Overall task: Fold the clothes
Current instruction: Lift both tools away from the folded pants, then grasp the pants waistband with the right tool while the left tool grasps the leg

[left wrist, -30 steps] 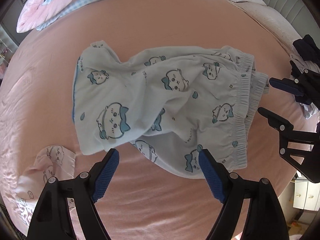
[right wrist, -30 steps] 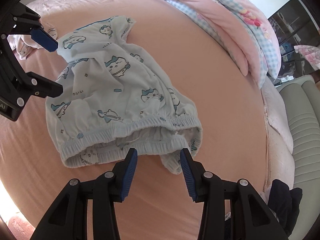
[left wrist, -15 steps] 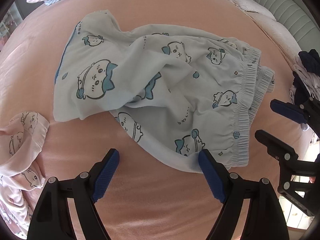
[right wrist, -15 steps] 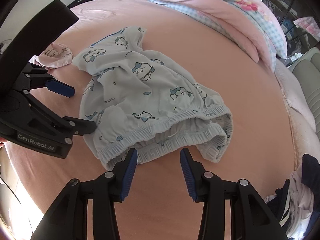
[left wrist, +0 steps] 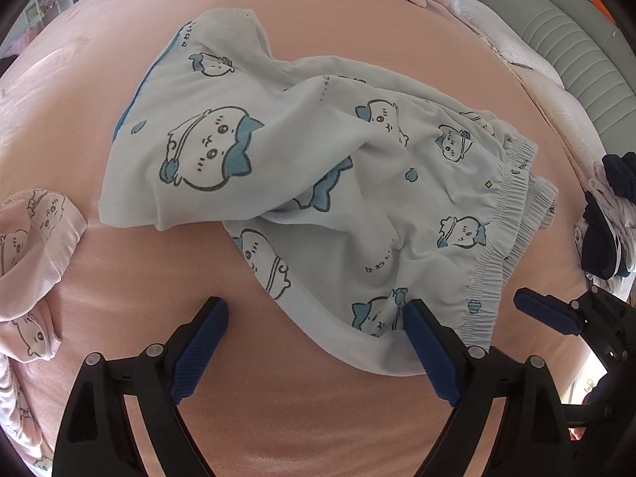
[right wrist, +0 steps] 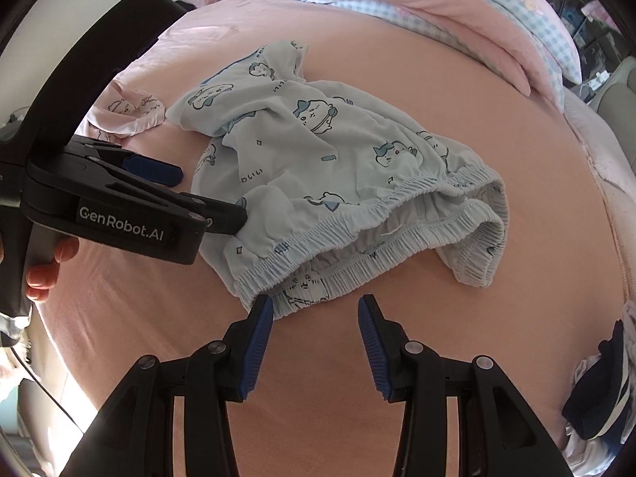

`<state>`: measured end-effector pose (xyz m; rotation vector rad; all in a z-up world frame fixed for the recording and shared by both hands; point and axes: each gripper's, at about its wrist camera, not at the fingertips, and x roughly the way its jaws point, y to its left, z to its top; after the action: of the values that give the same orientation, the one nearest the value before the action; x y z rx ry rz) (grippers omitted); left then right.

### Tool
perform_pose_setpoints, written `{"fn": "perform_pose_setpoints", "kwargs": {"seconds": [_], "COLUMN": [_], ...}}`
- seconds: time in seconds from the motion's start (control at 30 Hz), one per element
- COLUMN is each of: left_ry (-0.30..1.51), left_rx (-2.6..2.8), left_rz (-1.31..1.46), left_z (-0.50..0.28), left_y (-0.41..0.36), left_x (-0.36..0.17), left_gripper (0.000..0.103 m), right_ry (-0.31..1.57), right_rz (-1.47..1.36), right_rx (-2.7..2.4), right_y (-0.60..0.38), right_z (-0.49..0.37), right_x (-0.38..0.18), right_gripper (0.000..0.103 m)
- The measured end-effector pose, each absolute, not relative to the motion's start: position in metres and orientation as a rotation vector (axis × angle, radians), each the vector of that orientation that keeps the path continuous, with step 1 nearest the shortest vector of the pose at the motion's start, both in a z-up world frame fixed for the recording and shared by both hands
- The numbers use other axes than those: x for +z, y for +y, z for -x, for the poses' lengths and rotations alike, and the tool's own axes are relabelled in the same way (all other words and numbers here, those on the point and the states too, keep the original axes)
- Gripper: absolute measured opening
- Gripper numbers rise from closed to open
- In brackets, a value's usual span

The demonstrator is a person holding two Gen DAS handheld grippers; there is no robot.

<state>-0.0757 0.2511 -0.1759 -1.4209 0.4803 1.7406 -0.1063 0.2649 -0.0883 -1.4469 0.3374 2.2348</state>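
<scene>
Light blue shorts point(left wrist: 318, 183) with a cartoon print lie crumpled on the pink bed sheet point(left wrist: 318, 417), elastic waistband to the right. They also show in the right wrist view point(right wrist: 318, 167), waistband nearest. My left gripper point(left wrist: 314, 318) is open, low over the shorts' near hem, its right finger at the cloth's edge. My right gripper point(right wrist: 316, 310) is open just short of the waistband, its left finger touching the band's corner. The left gripper point(right wrist: 206, 194) shows in the right wrist view at the shorts' left side.
A pink printed garment point(left wrist: 31, 262) lies at the left, also in the right wrist view point(right wrist: 127, 115). Pink and checked bedding point(right wrist: 457, 12) is piled at the far side. Dark and white clothes point(left wrist: 608, 214) lie at the right bed edge. A grey padded headboard point(left wrist: 568, 51) is beyond.
Both grippers have moved in closer to the shorts and lower. The left one now reaches the near hem, the right one the waistband corner. The shorts have not moved.
</scene>
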Motion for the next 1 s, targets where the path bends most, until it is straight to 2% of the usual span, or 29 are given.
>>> {"fn": "perform_pose_setpoints", "kwargs": {"seconds": [0.2,0.4,0.73,0.77,0.83,0.9,1.0], "left_ry": [0.651,0.506,0.46,0.473,0.49,0.491,0.461], "left_rx": [1.786,1.775,1.791,1.804,1.828,1.838,1.825], "left_rz": [1.411,1.458,1.445,1.436,1.397,1.358,1.329], "left_z": [0.057,0.067,0.078,0.075,0.068,0.06,0.05], "left_y": [0.271,0.267,0.278,0.278,0.278,0.277,0.277], "left_x": [-0.18,-0.172,-0.165,-0.164,-0.161,-0.157,-0.152], "left_gripper": [0.103,0.103,0.097,0.093,0.084,0.061,0.038], "right_ry": [0.406,0.378,0.282,0.268,0.23,0.192,0.088], "right_rz": [1.431,1.389,1.344,1.341,1.356,1.37,1.375], "right_rx": [2.254,2.292,2.322,2.322,2.313,2.304,2.314], "right_y": [0.265,0.259,0.245,0.243,0.238,0.233,0.221], "right_z": [0.106,0.109,0.13,0.133,0.137,0.141,0.146], "right_x": [-0.088,-0.084,-0.076,-0.076,-0.08,-0.084,-0.087], "right_gripper": [0.044,0.044,0.043,0.043,0.023,0.016,0.011]}}
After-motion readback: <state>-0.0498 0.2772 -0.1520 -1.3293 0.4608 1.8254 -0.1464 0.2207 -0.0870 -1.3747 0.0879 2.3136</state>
